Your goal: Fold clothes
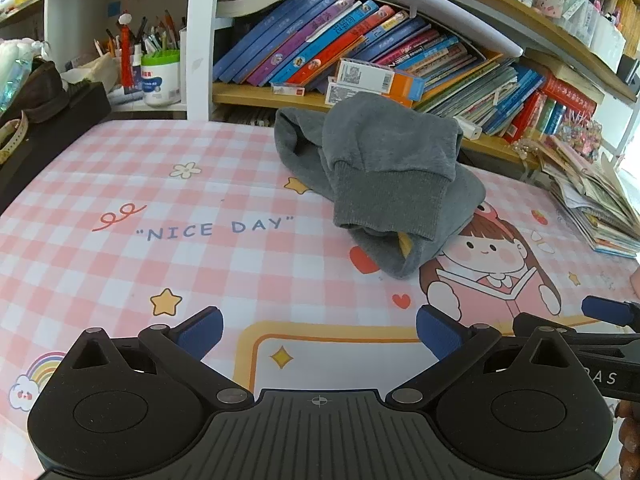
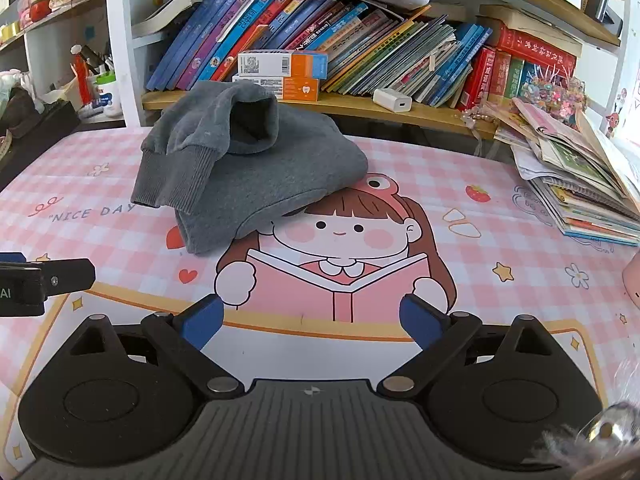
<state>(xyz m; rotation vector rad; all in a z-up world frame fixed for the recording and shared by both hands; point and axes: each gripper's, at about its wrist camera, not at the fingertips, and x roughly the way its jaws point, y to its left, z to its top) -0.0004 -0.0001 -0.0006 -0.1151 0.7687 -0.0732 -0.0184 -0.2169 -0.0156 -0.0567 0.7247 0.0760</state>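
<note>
sweatshirt (image 1: 380,168): matt grey fleece, ribbed cuffs | desk mat (image 1: 160,248): smooth printed

My left gripper (image 1: 319,334) hangs over the mat (image 1: 160,208) with its blue pads (image 1: 204,330) spread wide and nothing between them. Ahead, well apart from the pads, a grey garment (image 1: 380,176) lies bunched on the mat, a ribbed cuff (image 1: 384,204) draped over its front. Something yellow shows under that cuff, maybe a label. Books (image 1: 360,48) lean behind. The right gripper (image 1: 608,312) pokes in at the edge.
</note>
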